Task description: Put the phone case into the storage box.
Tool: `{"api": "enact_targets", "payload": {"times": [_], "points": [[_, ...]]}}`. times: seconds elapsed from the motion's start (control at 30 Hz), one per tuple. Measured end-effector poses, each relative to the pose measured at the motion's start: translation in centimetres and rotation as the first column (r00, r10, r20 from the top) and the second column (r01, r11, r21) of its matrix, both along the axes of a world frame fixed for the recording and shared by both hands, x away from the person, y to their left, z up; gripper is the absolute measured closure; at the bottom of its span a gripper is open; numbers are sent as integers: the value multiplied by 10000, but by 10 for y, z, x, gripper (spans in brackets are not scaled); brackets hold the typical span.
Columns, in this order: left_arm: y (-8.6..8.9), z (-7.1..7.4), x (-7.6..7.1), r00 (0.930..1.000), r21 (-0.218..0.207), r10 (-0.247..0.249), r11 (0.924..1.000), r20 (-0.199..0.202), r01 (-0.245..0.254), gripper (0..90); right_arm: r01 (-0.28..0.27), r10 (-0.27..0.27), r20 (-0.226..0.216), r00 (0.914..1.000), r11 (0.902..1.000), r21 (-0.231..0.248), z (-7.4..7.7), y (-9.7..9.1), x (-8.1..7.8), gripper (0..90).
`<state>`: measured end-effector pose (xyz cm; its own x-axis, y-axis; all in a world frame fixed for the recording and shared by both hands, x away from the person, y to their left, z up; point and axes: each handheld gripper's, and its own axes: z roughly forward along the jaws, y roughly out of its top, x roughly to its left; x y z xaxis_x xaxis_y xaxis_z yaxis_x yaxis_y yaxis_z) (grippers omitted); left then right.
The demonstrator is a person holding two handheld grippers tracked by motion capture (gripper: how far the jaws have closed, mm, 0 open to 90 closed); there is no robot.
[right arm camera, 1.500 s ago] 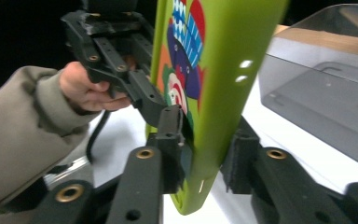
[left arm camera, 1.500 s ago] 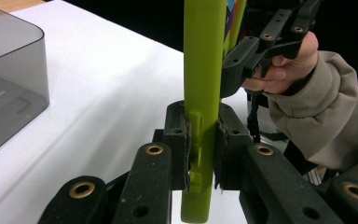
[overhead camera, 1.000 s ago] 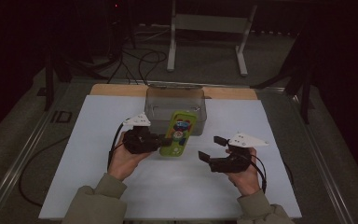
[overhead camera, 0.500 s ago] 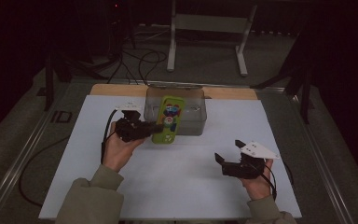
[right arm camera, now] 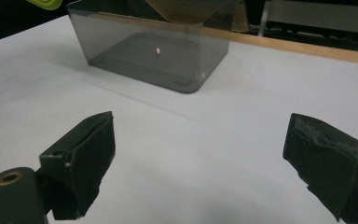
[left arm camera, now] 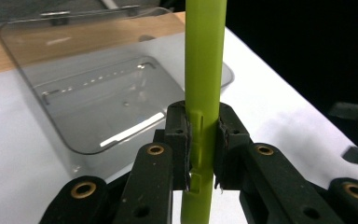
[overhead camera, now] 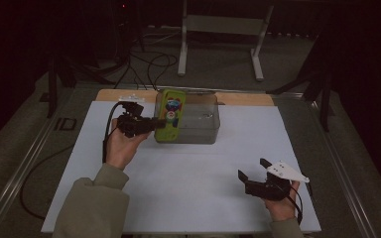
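one green case [overhead camera: 169,116] edge-up, long axis away, clamped by left gripper [left arm camera: 203,151].

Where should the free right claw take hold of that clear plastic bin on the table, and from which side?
Probably the bin's near long wall, from above: its open top exposes a thin upright rim, and the right claw stands open nearby, away from the left claw's green case.

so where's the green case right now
In the high view the green case is clamped in the left gripper, held over the left end of the clear bin at the table's far side.
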<state>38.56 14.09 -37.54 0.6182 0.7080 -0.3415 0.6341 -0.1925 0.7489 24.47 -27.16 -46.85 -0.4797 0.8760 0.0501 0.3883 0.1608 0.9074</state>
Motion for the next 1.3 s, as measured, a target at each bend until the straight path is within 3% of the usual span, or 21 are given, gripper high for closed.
{"api": "enact_targets", "payload": {"times": [0.33, 0.6, 1.3], "points": [[0, 2, 23, 9961, 737, 731, 9949, -493, -693, 785, 93, -92, 27, 10000, 9998, -160, -4, 1, -1, 94], [-4, 9, 40, 9890, 1368, 1250, 9841, -785, -1135, 785, 173, -173, -17, 9998, 9998, -99, -5, -1, 0, 95], [-14, 7, 74, 9639, 1574, 2211, 9676, -1486, -1977, 786, 284, -287, -236, 9993, 9995, -117, -8, -1, 1, 95]]}}
